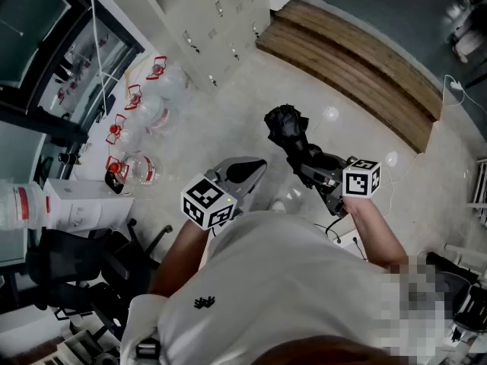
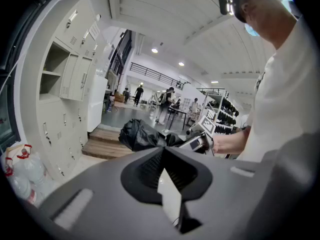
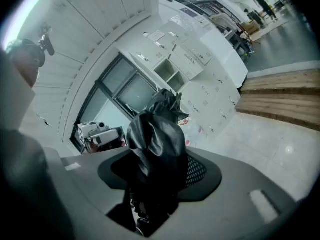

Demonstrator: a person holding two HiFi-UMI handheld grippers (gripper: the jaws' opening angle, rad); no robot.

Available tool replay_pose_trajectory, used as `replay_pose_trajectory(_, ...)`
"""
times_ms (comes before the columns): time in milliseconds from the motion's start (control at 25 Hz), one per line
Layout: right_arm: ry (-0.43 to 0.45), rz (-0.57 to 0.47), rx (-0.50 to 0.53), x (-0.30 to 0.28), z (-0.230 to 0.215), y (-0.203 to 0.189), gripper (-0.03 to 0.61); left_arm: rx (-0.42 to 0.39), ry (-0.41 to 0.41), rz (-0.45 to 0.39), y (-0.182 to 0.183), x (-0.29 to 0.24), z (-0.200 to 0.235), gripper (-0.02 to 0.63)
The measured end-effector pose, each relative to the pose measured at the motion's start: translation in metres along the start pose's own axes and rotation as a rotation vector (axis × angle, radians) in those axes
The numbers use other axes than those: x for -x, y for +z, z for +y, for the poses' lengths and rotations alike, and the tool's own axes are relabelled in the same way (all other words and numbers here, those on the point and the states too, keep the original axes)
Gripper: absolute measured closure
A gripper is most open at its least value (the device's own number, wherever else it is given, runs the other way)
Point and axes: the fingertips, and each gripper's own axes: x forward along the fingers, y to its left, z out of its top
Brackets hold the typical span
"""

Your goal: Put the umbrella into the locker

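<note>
right claw (image 3: 159, 176) clamped on folded black umbrella (image 3: 156, 134), umbrella sticking out past its tips, left claw (image 2: 163, 151) closed on nothing, just left of right claw, white lockers (image 3: 192, 59) well ahead of both claws, one compartment open, water jugs (image 1: 138, 131) on floor left of left claw

the crumpled black fabric of the umbrella (image 3: 155, 139) fills the right hand-held gripper (image 3: 159, 179), hiding its pads and the umbrella's handle. the head view's top edge cuts off the lockers (image 1: 221, 21), and the people (image 2: 165, 101) far off in the left gripper view are too small to make out.
</note>
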Motion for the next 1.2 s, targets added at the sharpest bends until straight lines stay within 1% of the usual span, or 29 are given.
replay_pose_trajectory(200,0.013,0.015,0.021,-0.005,0.003,0.001,0.357,0.004,0.026,0.000,-0.002,0.003,-0.001,0.560)
replay_pose_trajectory(360,0.010,0.014,0.022,-0.013,0.003,0.004,0.357,0.036,0.038,-0.029,-0.003,0.010,0.000,0.560)
replay_pose_trajectory(520,0.007,-0.012,-0.005,-0.007,-0.002,0.002,0.357,0.048,0.049,-0.048,-0.010,0.010,-0.013,0.560)
replay_pose_trajectory(600,0.008,-0.022,-0.015,-0.013,-0.002,0.006,0.357,0.052,0.048,-0.047,-0.013,0.013,-0.011,0.560)
replay_pose_trajectory(680,0.009,-0.024,-0.006,-0.034,-0.004,0.022,0.357,0.058,0.047,-0.052,-0.008,0.019,0.011,0.560)
replay_pose_trajectory(800,-0.010,-0.015,0.016,-0.073,-0.012,0.053,0.357,0.066,0.040,-0.065,0.002,0.025,0.057,0.560)
replay_pose_trajectory(960,-0.053,-0.008,0.060,-0.111,-0.020,0.084,0.357,0.044,0.013,-0.069,0.014,0.027,0.105,0.560)
replay_pose_trajectory(1080,-0.087,-0.002,0.095,-0.143,-0.024,0.116,0.357,0.031,-0.014,-0.065,0.034,0.028,0.148,0.560)
replay_pose_trajectory(1200,-0.114,-0.003,0.107,-0.175,-0.029,0.151,0.357,0.029,-0.046,-0.082,0.061,0.030,0.191,0.560)
